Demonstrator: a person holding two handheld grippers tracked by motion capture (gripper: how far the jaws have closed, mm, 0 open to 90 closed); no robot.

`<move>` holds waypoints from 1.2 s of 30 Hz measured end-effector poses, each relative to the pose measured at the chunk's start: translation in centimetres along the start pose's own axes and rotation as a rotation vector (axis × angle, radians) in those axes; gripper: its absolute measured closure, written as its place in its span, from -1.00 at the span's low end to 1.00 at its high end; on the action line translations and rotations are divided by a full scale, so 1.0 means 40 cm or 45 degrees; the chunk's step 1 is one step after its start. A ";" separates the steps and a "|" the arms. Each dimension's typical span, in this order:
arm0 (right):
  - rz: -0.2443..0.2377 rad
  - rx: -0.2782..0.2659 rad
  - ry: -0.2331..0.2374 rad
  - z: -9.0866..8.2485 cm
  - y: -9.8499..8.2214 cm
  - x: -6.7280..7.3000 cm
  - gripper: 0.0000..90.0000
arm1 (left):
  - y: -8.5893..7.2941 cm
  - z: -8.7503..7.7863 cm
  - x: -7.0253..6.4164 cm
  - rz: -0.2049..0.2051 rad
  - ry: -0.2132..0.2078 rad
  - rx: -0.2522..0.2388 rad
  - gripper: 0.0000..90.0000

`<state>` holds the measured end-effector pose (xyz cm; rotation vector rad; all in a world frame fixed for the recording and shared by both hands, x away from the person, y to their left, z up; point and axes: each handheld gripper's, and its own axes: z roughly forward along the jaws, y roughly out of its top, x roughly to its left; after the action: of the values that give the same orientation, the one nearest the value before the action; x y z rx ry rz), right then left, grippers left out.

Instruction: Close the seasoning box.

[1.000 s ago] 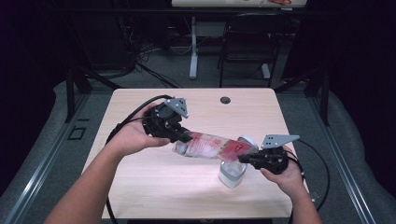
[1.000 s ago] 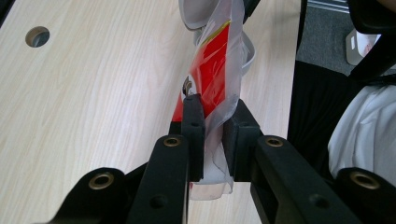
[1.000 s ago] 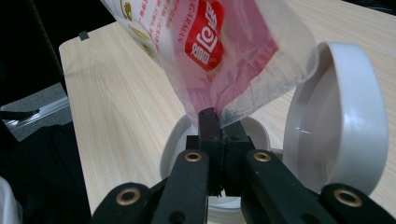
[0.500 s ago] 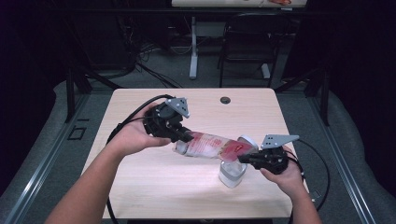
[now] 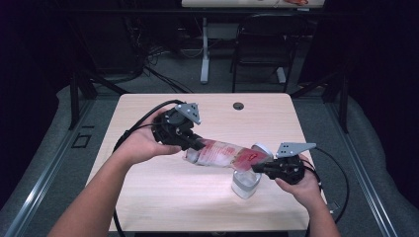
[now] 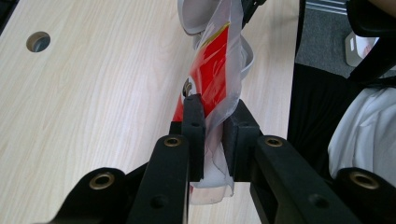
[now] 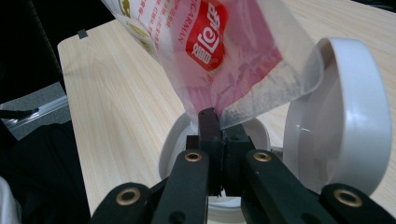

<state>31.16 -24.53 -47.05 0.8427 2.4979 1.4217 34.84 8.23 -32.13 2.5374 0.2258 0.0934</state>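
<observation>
Bag (image 5: 225, 155), clear plastic with red print: held off the worktop (image 5: 148, 197) and stretched between the two tools, tilted down toward the right. Upper end is pinched by the left tool (image 5: 195, 144), whose jaws are closed on the gathered plastic, as seen in the left gripper view (image 6: 212, 140). Lower end is clamped at its edge by the right tool (image 5: 259, 169), jaws shut tight on a thin fold (image 7: 219, 121). Jar (image 5: 245, 182), white, round, standing on the worktop near its right front, directly below the lower end of the bag; its hinged lid (image 7: 338, 121) is swung up and back, so the mouth is open. Whether that lower end has been cut or opened cannot be told, and no contents are seen falling. Status, as judged: lid opened, bag lifted, tilted and lined up over the jar; pouring either just started or still to come. Left to do: emptying the bag, setting it aside, closing the lid. A cable hole (image 5: 238, 105) lies at the far edge.
</observation>
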 end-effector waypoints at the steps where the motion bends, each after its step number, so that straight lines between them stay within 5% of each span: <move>1: 0.001 -0.001 0.000 0.000 0.000 0.000 1.00 | 0.000 0.000 0.000 0.000 -0.001 -0.001 0.79; 36: -0.011 0.021 0.017 -0.004 0.002 0.006 1.00 | 0.005 -0.001 -0.001 0.001 -0.007 -0.009 0.79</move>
<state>30.91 -24.49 -46.85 0.8269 2.5231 1.4103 34.84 8.07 -31.96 2.5306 0.2216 0.0873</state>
